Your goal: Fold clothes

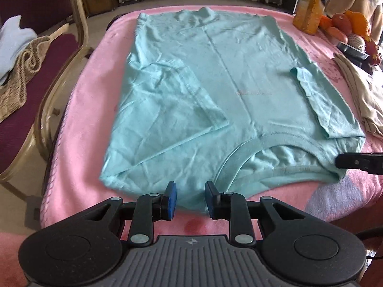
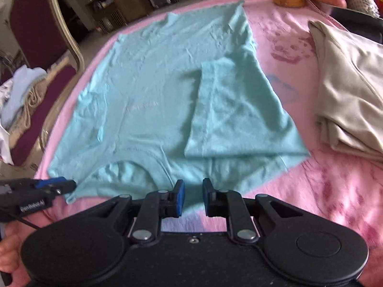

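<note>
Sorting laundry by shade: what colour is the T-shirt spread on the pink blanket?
Light aqua blue, plain. The T-shirt shows best in the left wrist view.

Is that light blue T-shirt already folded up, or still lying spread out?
Partly folded: the light blue cotton T-shirt lies flat on the pink blanket, both sleeves turned inward.

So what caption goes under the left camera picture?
Open hand-held gripper at the collar edge of a teal shirt, sleeves folded in.
</note>
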`<state>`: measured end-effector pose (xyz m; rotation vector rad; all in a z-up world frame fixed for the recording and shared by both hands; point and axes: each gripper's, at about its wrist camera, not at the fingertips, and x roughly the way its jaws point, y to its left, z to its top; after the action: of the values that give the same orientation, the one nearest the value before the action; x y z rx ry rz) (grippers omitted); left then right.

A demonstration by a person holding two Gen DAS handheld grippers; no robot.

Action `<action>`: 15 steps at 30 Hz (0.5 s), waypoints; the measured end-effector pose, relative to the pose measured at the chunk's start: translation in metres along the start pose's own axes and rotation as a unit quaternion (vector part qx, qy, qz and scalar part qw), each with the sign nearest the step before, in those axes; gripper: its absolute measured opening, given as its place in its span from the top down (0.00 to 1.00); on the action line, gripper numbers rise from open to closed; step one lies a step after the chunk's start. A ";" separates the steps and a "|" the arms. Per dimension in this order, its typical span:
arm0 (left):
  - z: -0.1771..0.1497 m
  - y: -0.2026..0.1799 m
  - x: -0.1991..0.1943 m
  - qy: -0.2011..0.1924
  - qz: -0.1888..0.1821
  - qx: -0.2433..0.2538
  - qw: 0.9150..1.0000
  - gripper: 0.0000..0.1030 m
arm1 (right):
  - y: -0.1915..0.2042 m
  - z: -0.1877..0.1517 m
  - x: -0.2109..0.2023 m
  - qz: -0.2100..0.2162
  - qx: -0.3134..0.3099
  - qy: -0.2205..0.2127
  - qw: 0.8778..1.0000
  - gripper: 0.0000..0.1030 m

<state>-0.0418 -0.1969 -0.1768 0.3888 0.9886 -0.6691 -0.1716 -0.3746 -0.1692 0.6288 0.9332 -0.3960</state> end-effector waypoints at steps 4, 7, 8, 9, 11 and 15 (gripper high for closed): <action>0.003 0.017 -0.021 -0.030 0.000 -0.023 0.999 0.76 | -0.005 0.002 -0.021 0.009 0.020 -0.016 1.000 0.72; 0.022 0.035 -0.033 -0.066 0.015 -0.049 0.996 0.76 | 0.001 0.019 -0.047 0.022 0.017 -0.062 0.998 0.72; 0.030 0.040 -0.036 -0.078 0.021 -0.053 0.995 0.76 | 0.003 0.026 -0.055 0.026 0.013 -0.080 0.996 0.72; 0.037 0.045 -0.039 -0.089 0.028 -0.056 0.994 0.76 | 0.006 0.035 -0.065 0.032 0.009 -0.099 0.995 0.72; 0.056 0.055 -0.043 -0.105 0.042 -0.061 0.992 0.76 | 0.010 0.056 -0.080 0.045 0.004 -0.137 0.990 0.72; 0.089 0.069 -0.040 -0.127 0.039 -0.058 0.989 0.77 | 0.009 0.101 -0.094 0.064 0.010 -0.188 0.980 0.72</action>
<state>0.0468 -0.1844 -0.0967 0.2317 0.7622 -0.5715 -0.1553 -0.4287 -0.0436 0.6039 0.5255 -0.3923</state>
